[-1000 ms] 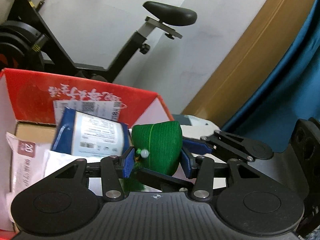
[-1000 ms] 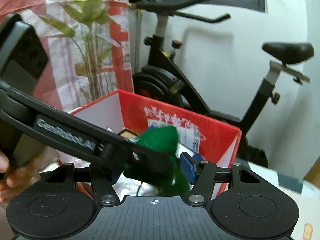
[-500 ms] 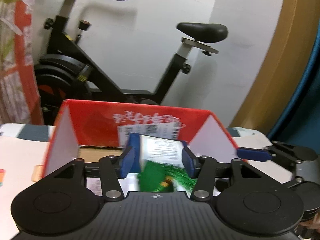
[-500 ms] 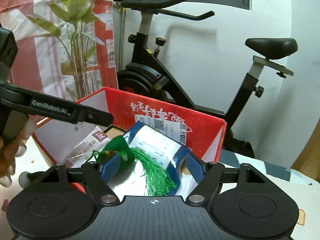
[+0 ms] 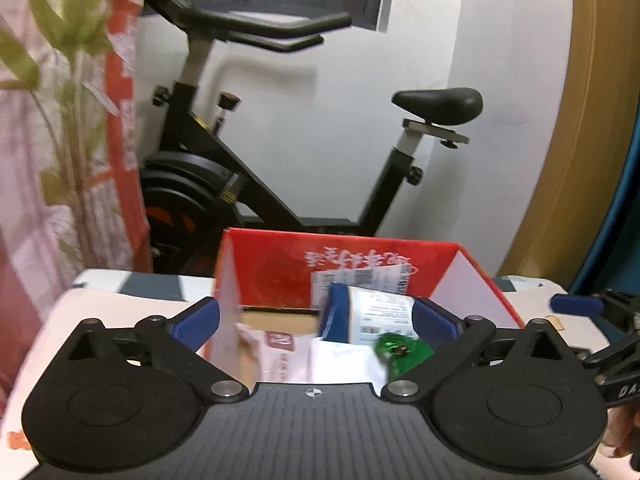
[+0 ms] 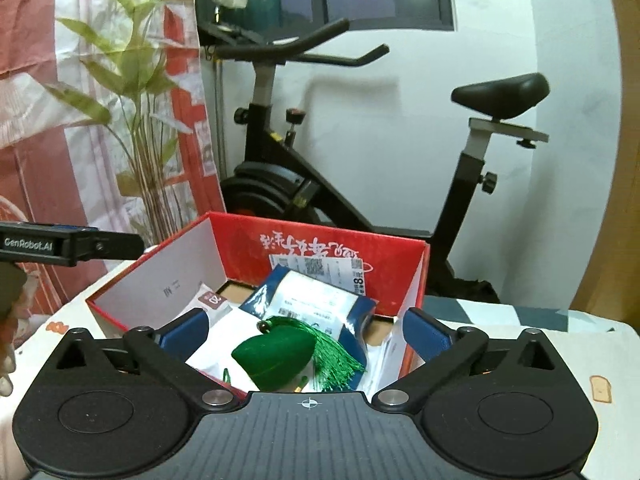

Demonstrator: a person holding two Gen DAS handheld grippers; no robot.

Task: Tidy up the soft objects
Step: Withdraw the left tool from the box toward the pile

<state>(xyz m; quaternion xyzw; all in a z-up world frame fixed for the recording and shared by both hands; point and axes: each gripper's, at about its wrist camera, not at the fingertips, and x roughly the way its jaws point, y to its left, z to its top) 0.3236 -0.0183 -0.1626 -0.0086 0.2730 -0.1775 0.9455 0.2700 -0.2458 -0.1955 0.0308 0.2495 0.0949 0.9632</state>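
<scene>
— Inside the red box (image 6: 320, 252): what lies there, counted?
— One green stuffed pouch (image 6: 276, 358) with a tassel, one blue-and-white packet (image 6: 316, 300), two white packets.
— Where is the pouch relative to the tongs?
— Beyond and below the right tongs (image 6: 304, 330), touching neither pad; the left tongs (image 5: 316, 320) show it low right.
— And the tongs?
— Both are opening wide, gripping nothing.

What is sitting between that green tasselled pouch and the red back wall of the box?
In the right wrist view, a blue and white packet lies between the green pouch and the back wall of the red box, propped toward the wall.
</scene>
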